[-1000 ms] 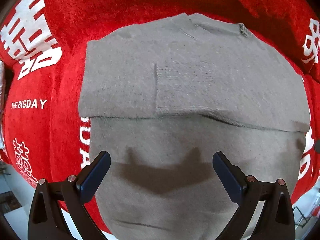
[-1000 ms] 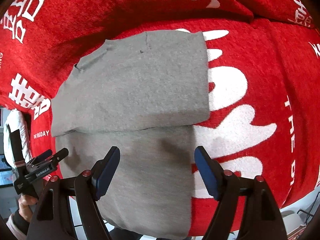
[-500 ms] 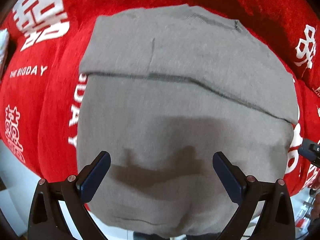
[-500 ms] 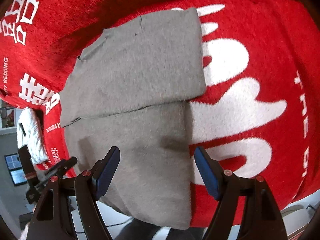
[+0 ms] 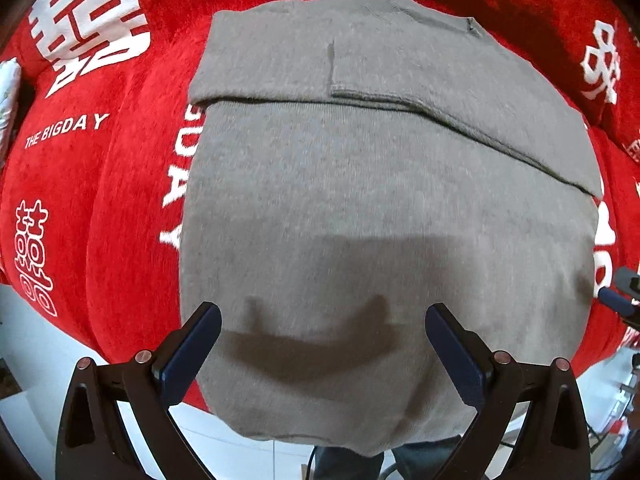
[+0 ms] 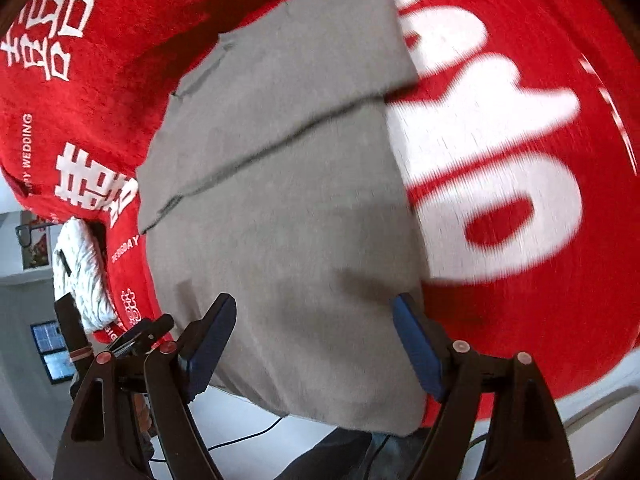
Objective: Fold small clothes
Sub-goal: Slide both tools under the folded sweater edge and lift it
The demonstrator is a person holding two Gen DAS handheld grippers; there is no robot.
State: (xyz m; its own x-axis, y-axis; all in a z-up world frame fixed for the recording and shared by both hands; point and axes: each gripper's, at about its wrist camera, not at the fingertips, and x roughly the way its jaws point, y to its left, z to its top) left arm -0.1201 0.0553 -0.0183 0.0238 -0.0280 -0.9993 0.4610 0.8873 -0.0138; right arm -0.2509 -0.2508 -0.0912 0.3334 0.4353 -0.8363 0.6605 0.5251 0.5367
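A grey knit sweater (image 5: pixel 380 208) lies flat on a red blanket (image 5: pixel 100 168), its sleeves folded across the chest and its hem hanging over the near edge. My left gripper (image 5: pixel 324 344) hovers open above the hem's left part, pointing straight down, with nothing between its pads. In the right wrist view the same sweater (image 6: pixel 288 200) fills the middle. My right gripper (image 6: pixel 316 336) stands wide over the hem's right part, jaws opening, not touching the cloth. The left gripper (image 6: pixel 132 336) shows at the lower left there.
The red blanket (image 6: pixel 560 32) carries large white lettering and drapes over the front edge. A white patterned cloth (image 6: pixel 80 272) lies at the far left. Pale floor and a person's legs (image 5: pixel 348 464) show below the hem. A cable (image 6: pixel 248 436) runs across the floor.
Both grippers have drawn back toward the sweater's near hem, which now sits between and under their fingers. The right view has tilted and blurred. The sweater has not moved.
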